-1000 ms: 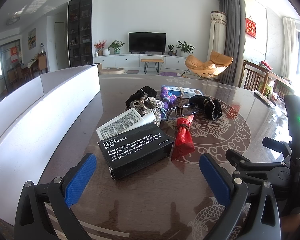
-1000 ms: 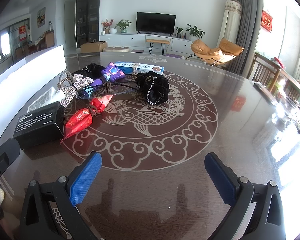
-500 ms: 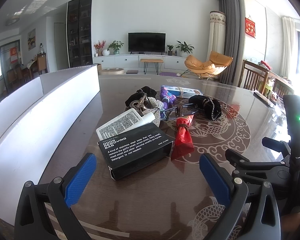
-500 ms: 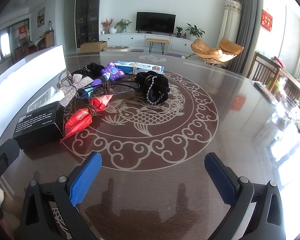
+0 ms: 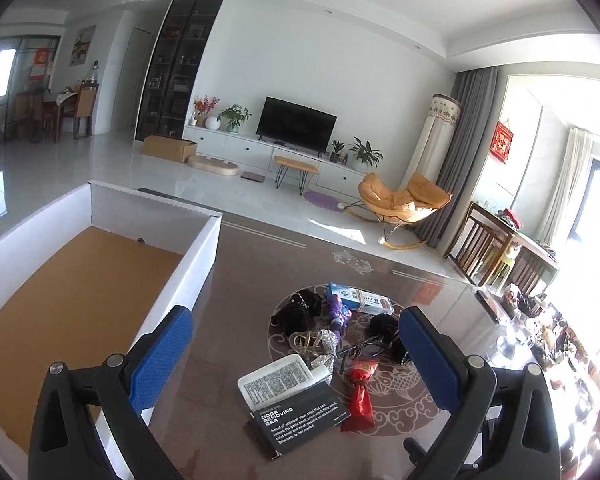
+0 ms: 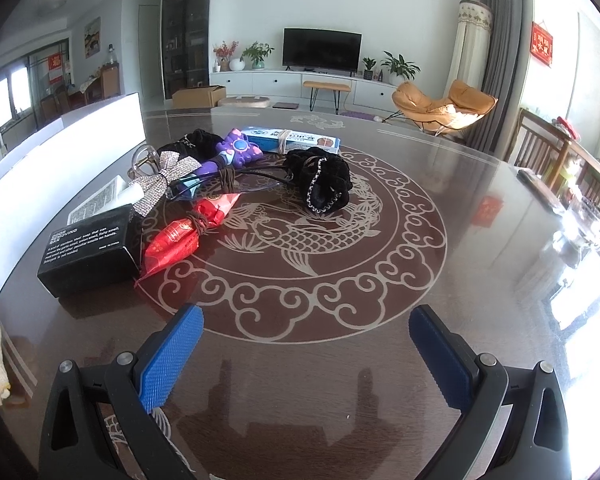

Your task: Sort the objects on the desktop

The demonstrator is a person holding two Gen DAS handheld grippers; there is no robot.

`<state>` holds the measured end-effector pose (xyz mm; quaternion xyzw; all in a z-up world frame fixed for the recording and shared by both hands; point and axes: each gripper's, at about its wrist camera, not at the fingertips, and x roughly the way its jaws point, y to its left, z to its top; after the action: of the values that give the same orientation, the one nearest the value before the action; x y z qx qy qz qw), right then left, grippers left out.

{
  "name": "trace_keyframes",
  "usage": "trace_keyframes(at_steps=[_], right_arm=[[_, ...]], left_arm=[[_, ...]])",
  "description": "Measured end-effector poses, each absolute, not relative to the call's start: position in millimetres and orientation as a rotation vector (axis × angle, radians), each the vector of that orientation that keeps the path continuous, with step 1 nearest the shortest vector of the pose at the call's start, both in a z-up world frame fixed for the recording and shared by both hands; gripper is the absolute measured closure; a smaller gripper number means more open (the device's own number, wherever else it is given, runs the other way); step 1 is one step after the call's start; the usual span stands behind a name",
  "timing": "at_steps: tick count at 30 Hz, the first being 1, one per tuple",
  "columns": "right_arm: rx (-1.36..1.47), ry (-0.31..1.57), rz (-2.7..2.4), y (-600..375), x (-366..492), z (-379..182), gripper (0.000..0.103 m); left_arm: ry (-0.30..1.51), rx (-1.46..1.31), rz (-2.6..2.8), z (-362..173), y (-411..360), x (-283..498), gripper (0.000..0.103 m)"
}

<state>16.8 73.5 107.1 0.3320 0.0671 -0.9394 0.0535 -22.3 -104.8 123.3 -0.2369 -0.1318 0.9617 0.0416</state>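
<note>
Both the left gripper [image 5: 294, 364] and the right gripper [image 6: 304, 356] are held with blue-padded fingers spread wide and empty above the dark brown patterned table [image 6: 440, 304], where the black rectangular lettered box [image 6: 90, 250] lies beside the white cardboard tray [image 5: 198, 258].

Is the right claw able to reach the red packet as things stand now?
Probably yes. The right claw is open and empty, and bare table lies between it and the red packet. The black box sits close beside it, though.
</note>
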Motion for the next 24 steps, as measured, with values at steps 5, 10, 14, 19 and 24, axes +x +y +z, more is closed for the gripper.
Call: trace_keyframes(at_steps=[5,10,14,19,24], right_arm=[[0.947,0.135,-2.504,23,55,112,0.000],[0.921,0.212,-2.245,-53,80,114,0.000],[1.006,0.350,-2.072,-116,77,95,0.000],[1.111,0.423,-2.272,-134,22,77,0.002],[1.197,0.221,-2.519,-70,-21,95,0.002]], left_arm=[[-0.287,-0.729,3.009,127,-118,6,0.000],[-0.281,-0.727,3.051,127,-130,39,0.000],[-0.288,-0.729,3.092,123,-137,62,0.000],[-0.266,-0.783,3.099,112,-134,75,0.000],[-0.228,-0.901,3.049,83,-117,66,0.000]])
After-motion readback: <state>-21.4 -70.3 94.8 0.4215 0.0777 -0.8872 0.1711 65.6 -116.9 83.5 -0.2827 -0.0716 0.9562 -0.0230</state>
